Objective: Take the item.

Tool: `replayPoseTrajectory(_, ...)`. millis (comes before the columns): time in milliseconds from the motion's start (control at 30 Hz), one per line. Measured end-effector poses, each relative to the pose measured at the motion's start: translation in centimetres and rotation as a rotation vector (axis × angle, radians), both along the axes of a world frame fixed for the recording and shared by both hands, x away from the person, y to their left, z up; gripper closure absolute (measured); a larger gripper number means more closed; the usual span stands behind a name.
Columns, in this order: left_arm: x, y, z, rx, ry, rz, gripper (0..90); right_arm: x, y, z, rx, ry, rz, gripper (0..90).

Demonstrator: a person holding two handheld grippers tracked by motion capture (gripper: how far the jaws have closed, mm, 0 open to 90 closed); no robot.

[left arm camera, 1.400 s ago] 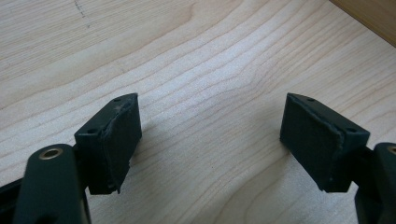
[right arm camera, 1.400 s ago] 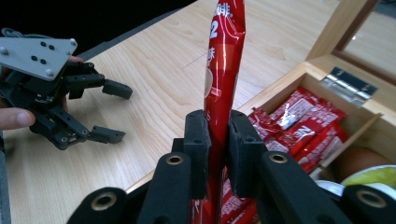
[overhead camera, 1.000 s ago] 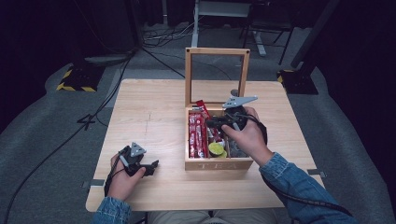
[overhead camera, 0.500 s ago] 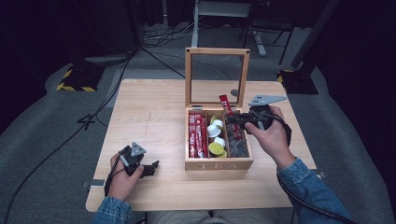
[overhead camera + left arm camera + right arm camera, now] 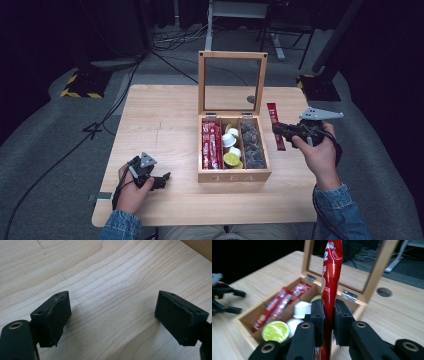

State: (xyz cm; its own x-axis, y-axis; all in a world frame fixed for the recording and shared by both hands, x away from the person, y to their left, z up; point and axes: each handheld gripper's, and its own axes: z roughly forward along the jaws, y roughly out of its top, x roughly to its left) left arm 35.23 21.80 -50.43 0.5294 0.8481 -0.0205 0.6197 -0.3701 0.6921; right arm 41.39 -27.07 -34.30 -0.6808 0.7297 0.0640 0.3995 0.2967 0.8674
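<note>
My right gripper [image 5: 281,131] is shut on a long red sachet [image 5: 275,126], held above the table just right of the wooden tea box [image 5: 234,176]. In the right gripper view the sachet [image 5: 331,272] stands upright, pinched between the pads of the gripper [image 5: 329,320], with the box behind it. More red sachets [image 5: 211,145] lie in the box's left compartment. My left gripper [image 5: 161,179] rests near the table's front left; its jaws have just been opening. In the left gripper view it [image 5: 112,317] stands open over bare wood, nothing between the pads.
The box's glass lid [image 5: 232,56] stands upright at the back. White and lime-topped capsules [image 5: 231,150] fill the middle compartment and dark packets [image 5: 252,145] the right one. A cable hole [image 5: 251,99] lies behind the box. The table's right edge is near my right hand.
My right hand has carried the red sachet from above the box out to the right, past the box's right wall. The left hand has stayed in place.
</note>
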Motion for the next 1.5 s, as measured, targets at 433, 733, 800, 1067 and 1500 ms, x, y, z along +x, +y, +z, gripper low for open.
replayPoseTrajectory(433,0.2,0.0,0.0,0.001,0.006,-0.003,12.4,0.8,-3.7,-2.1,0.030,0.016,-0.098,79.7)
replayPoseTrajectory(733,0.6,0.0,0.0,0.004,0.012,-0.013,8.7,1.5,-5.9,-4.5,0.024,0.045,-0.163,79.7)
replayPoseTrajectory(800,0.7,0.0,0.0,0.005,0.017,-0.016,7.7,1.7,-6.4,-5.2,0.022,0.054,-0.175,79.6)
replayPoseTrajectory(1067,1.0,-0.1,-0.1,0.010,0.024,-0.017,4.5,2.7,-7.9,-8.2,-0.009,0.110,-0.220,79.6)
replayPoseTrajectory(1500,1.0,-0.1,-0.1,0.013,0.023,-0.020,4.2,3.8,-8.3,-11.3,-0.022,0.198,-0.229,79.5)
